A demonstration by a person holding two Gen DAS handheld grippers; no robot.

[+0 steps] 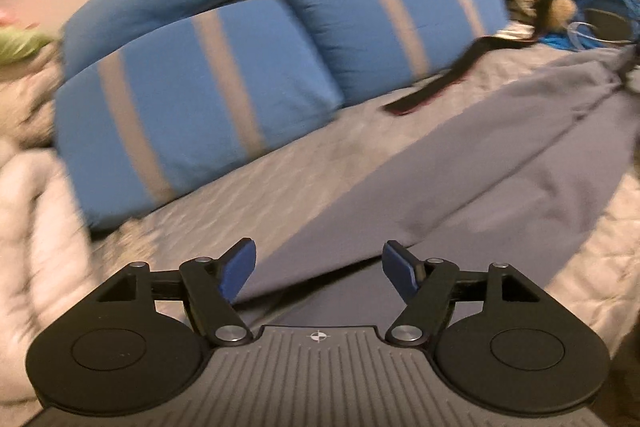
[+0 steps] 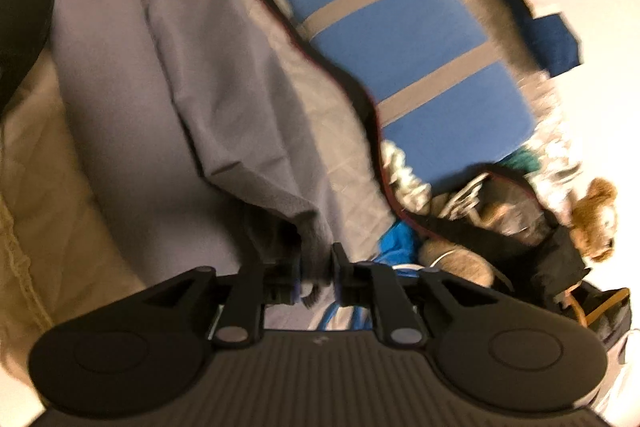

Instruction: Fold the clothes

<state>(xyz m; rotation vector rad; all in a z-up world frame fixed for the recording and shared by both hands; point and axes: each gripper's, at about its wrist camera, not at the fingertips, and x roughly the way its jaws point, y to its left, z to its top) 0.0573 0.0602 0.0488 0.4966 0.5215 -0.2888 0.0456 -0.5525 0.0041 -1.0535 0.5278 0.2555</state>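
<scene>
A grey garment (image 1: 472,163) lies stretched across the quilted bed, running from near my left gripper toward the far right. My left gripper (image 1: 318,267) is open and empty, just above the garment's near end. In the right wrist view the same grey garment (image 2: 160,75) runs away from me, and my right gripper (image 2: 316,267) is shut on a bunched end of it. Both views are blurred.
Blue pillows with grey stripes (image 1: 192,107) line the far side of the bed (image 1: 312,163). A black strap (image 1: 436,79) lies beside them. Clutter, blue cords and a stuffed toy (image 2: 592,215) sit past the garment's end. A white duvet (image 1: 36,219) is at the left.
</scene>
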